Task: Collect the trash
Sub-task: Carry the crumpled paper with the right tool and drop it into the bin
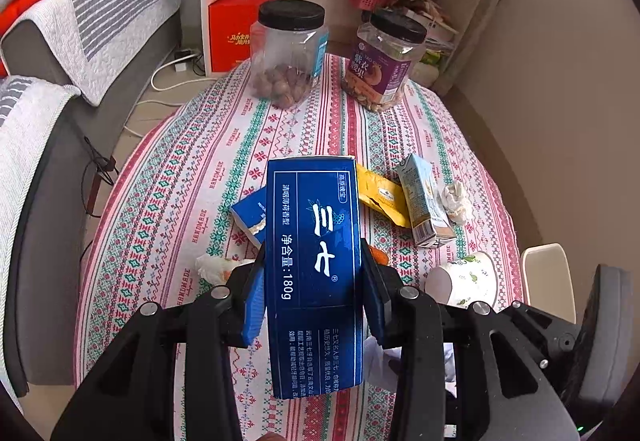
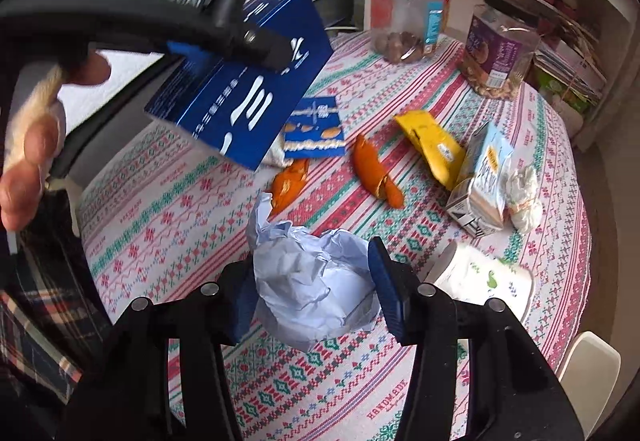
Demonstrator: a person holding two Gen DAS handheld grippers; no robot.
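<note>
The left gripper has its jaws clamped on the sides of a blue box, held clear above the worktop. The right gripper has its jaws pressed against a crumpled paper ball near the worktop's near edge. Across the middle lie a yellow packet, a carton, orange peels, a tissue and a tipped cup. Two jars stand at the far edge.
</note>
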